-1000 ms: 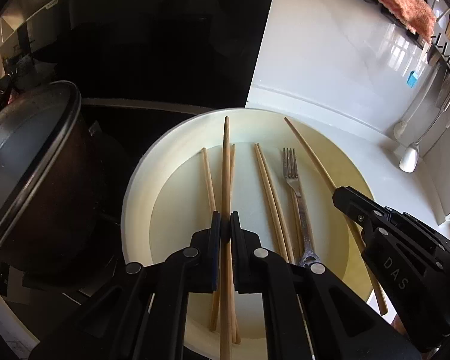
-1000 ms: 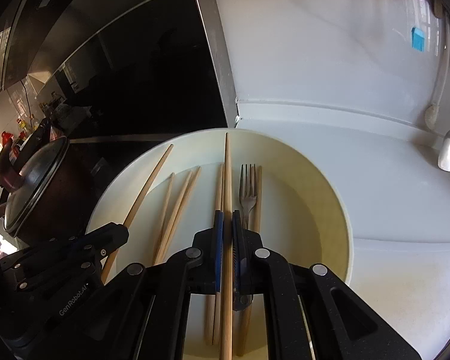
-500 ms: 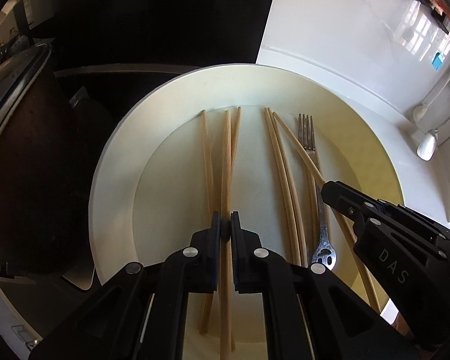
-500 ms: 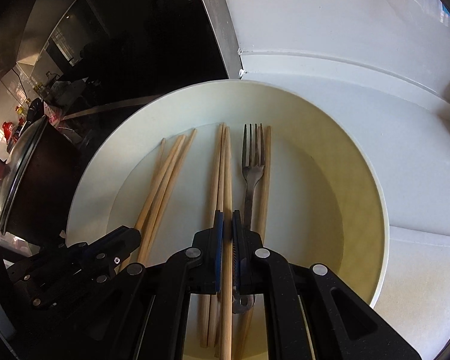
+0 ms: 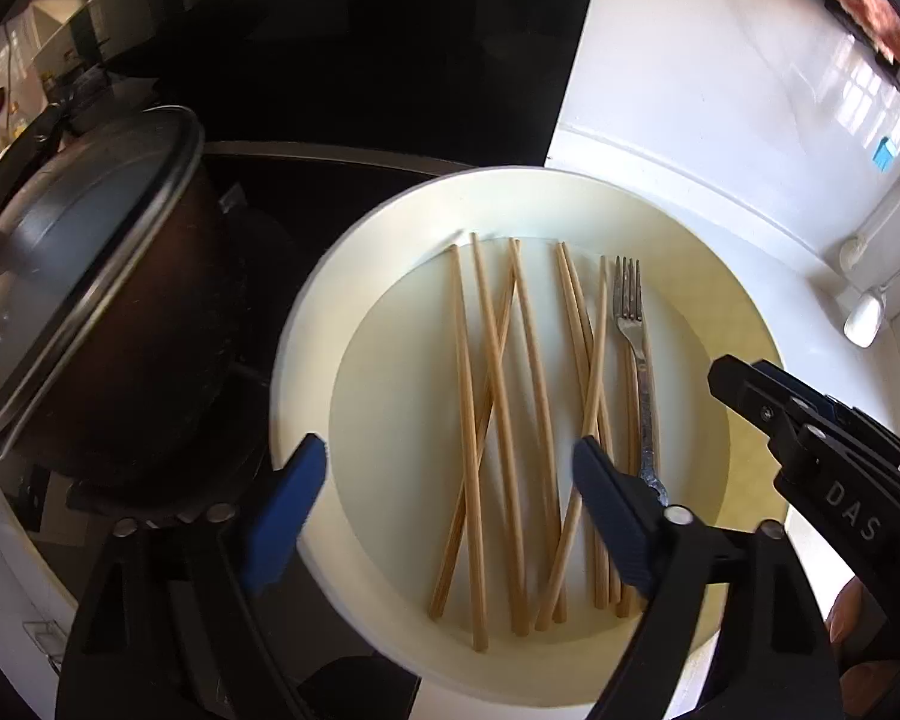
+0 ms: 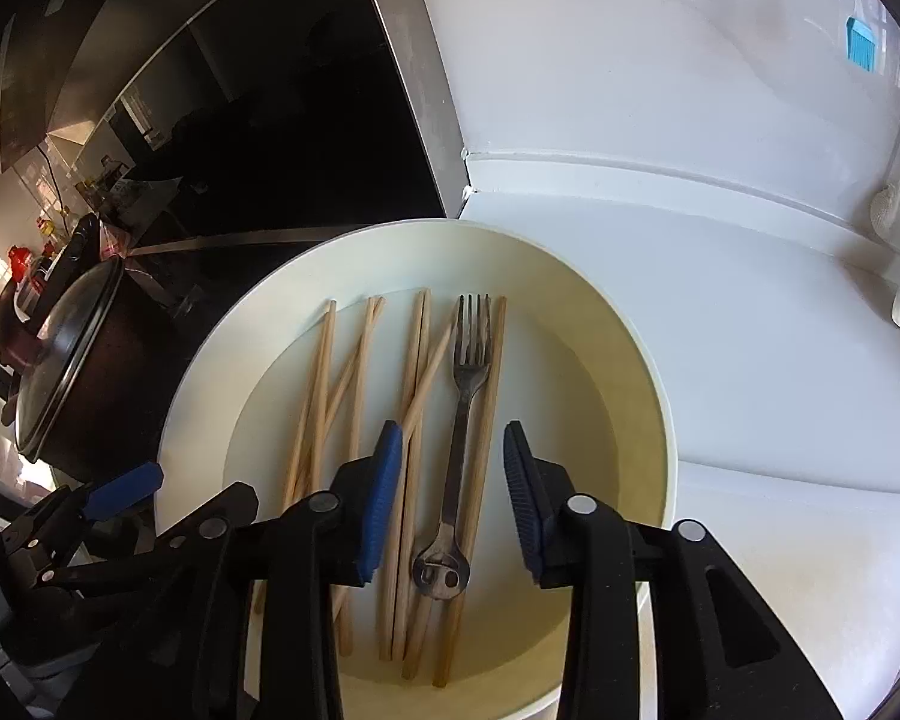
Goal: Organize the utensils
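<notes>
Both grippers hung over the plate (image 5: pixel 306 360), jaws opening and empty: left (image 5: pixel 450 480) wide, right (image 6: pixel 453 480) half; chopsticks (image 5: pixel 498 396) lay loose, fork (image 6: pixel 462 420) at 3 o'clock

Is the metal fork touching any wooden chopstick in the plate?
Touching. In the right wrist view the fork lies against a chopstick on its right side, with no gap along the handle. Both lie in the plate.

right gripper (image 6: pixel 453 492) opening over plate (image 6: pixel 642 384) | fork (image 6: pixel 459 420), chopsticks (image 6: pixel 414 396) lying free
</notes>
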`<action>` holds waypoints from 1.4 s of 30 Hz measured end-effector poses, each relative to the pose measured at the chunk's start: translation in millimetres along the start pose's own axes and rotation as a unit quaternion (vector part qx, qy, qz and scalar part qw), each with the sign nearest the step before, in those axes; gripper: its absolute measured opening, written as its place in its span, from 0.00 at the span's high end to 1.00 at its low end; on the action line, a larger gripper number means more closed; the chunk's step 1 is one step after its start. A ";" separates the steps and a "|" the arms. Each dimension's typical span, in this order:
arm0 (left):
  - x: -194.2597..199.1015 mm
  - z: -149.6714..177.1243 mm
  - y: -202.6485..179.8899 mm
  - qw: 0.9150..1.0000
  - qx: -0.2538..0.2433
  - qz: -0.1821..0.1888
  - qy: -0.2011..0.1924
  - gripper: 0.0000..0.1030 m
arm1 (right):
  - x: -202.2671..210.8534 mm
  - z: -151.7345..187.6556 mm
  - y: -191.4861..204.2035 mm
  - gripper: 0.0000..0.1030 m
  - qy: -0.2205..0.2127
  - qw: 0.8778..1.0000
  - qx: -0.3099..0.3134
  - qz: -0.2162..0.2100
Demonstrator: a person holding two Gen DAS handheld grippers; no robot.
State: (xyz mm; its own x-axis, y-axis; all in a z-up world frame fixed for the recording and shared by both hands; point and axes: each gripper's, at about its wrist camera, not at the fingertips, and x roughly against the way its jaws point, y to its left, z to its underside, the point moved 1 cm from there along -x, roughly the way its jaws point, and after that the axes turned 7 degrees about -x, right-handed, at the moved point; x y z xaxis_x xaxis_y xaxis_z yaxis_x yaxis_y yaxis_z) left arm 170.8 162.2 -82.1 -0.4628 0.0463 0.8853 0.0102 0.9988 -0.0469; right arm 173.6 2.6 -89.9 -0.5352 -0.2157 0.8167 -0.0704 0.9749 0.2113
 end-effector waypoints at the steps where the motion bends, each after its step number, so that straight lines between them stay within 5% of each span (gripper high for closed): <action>1: 2.9 -0.5 0.3 1.000 0.002 -0.002 0.000 0.13 | 3.4 1.0 -0.1 0.58 0.000 1.000 0.001 -0.001; 13: 35.7 1.7 -2.3 1.000 0.017 -0.009 0.005 0.06 | 33.7 21.8 -8.7 0.41 0.023 1.000 0.000 0.004; 42: 67.6 17.3 -14.3 0.999 0.022 -0.042 0.000 0.06 | 69.9 31.5 -17.5 0.39 0.013 1.000 0.008 0.017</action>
State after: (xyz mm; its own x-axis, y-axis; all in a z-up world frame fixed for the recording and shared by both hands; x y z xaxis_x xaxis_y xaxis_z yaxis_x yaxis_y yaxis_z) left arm 124.1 150.9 -29.6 -0.4609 -0.0380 0.8866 -0.0673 0.9977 0.0078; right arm 111.0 -27.8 -53.4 -0.5160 -0.1838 0.8366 -0.0658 0.9823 0.1753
